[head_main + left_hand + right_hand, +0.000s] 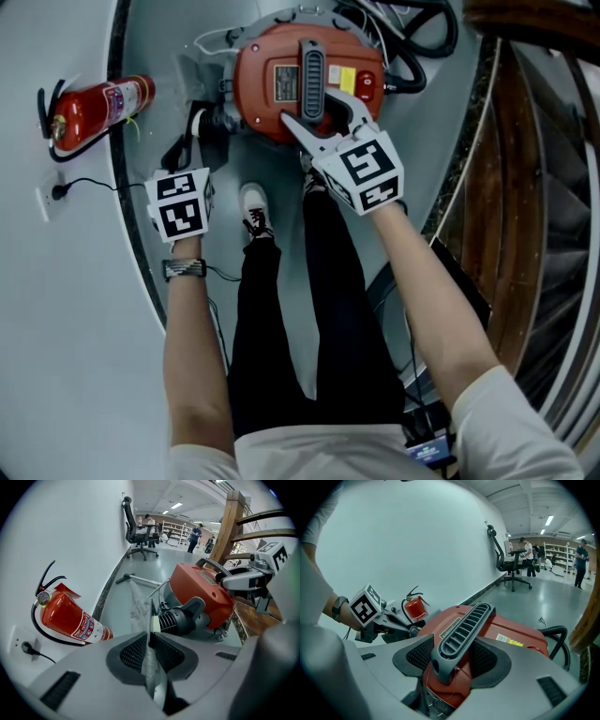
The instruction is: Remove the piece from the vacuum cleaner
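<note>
While your right gripper [451, 654] clamps its jaws on the vacuum's [272, 58] grey handle [461, 629], your left gripper [151, 641] has its jaws nearly together, pinching a thin pale strip [149, 668]. Just beyond those jaws, the black ribbed fitting [178, 620] sits in the vacuum's side.

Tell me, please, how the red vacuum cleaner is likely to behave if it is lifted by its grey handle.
The vacuum cleaner probably feels heavy: its red body dwarfs the right gripper clamped on its handle. The ribbed handle looks rigid, unlikely to flex. The black hose attached at its side may drag or tug.
</note>
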